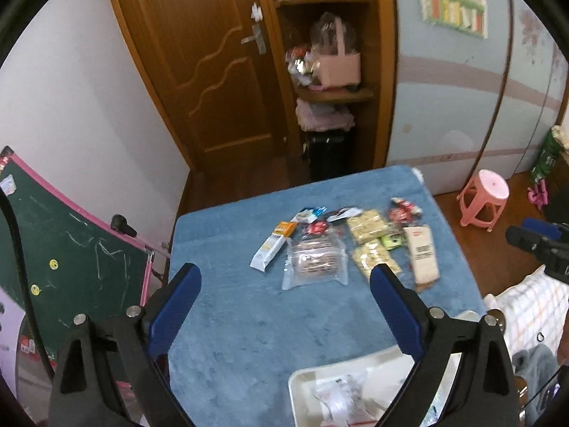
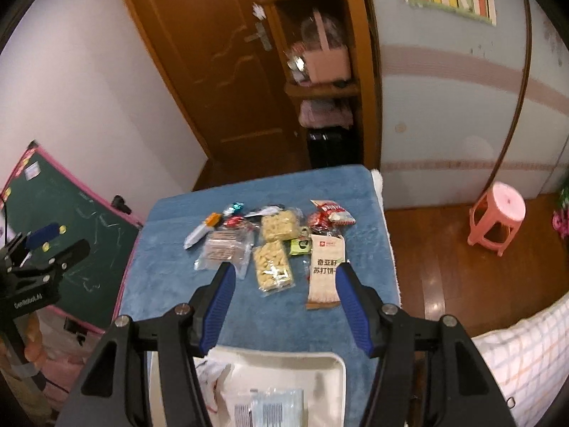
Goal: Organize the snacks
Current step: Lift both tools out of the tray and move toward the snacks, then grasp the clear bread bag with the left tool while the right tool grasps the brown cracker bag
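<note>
The snacks [image 2: 270,245] lie in a cluster on the blue tabletop [image 2: 249,306], ahead of both grippers; the right gripper [image 2: 284,277] is nearer, its jaws released and empty, framing the long cracker pack [image 2: 325,270], which runs lengthwise away from it; the left gripper [image 1: 284,284] is wide open too, holding nothing; the white tray [image 2: 330,370] is just below.

The brown wooden door [image 1: 213,71] sits shut in a white wall, warm light on it. Right of the door, open wooden shelves [image 1: 330,92] hold clutter. Further right, a pale blue wardrobe [image 1: 462,106], then 1 pink stool [image 1: 483,199] on wood flooring [image 2: 444,249]. Left of the door leans a green chalkboard [image 1: 71,242].
</note>
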